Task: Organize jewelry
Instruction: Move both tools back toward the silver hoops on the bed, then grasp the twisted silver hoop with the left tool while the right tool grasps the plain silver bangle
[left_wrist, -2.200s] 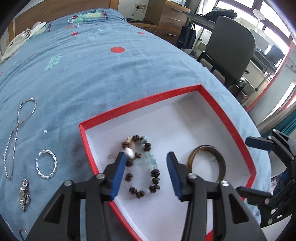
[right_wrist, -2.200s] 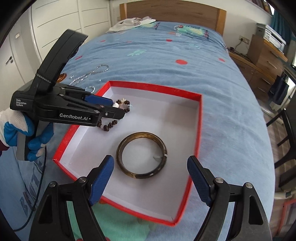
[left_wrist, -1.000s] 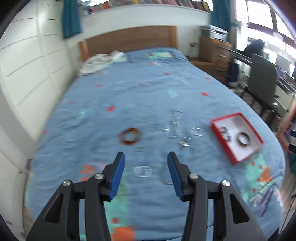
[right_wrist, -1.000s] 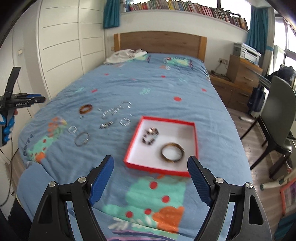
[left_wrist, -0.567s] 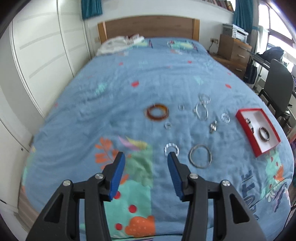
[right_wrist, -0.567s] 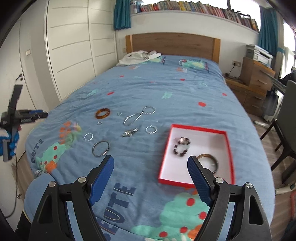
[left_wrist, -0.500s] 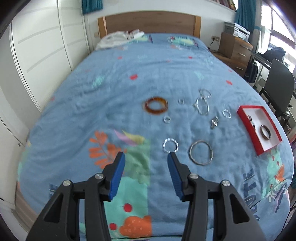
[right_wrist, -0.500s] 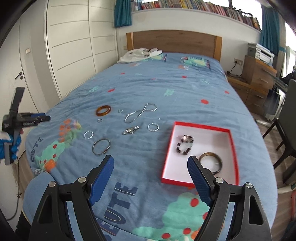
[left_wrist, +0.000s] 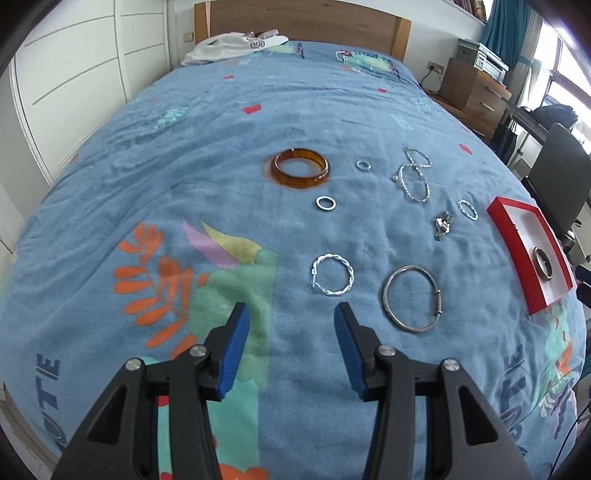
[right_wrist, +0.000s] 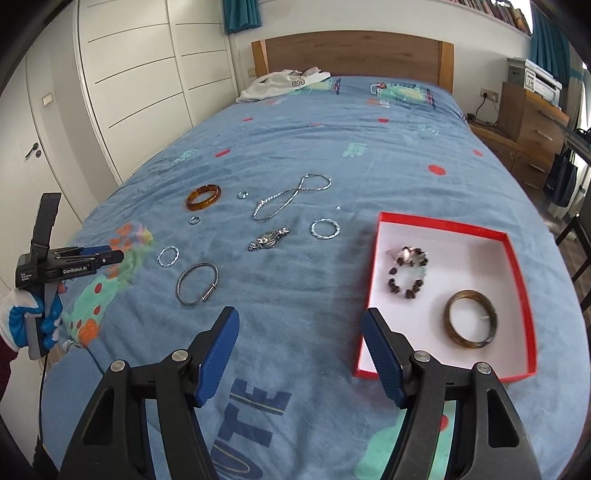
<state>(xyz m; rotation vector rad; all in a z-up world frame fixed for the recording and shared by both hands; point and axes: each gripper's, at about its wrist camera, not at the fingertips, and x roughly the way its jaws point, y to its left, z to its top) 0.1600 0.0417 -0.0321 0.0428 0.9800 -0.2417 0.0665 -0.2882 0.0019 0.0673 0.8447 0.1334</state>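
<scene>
Left gripper (left_wrist: 291, 334) is hovering unclenched, nothing between its jaws, above the twisted silver bangle (left_wrist: 332, 276) near the bed's foot edge. Right gripper (right_wrist: 299, 347), empty too, has just been narrowing. Two bracelets are sitting in the red box (right_wrist: 517, 273); eight pieces are waiting on the bedspread (left_wrist: 207, 155).
</scene>
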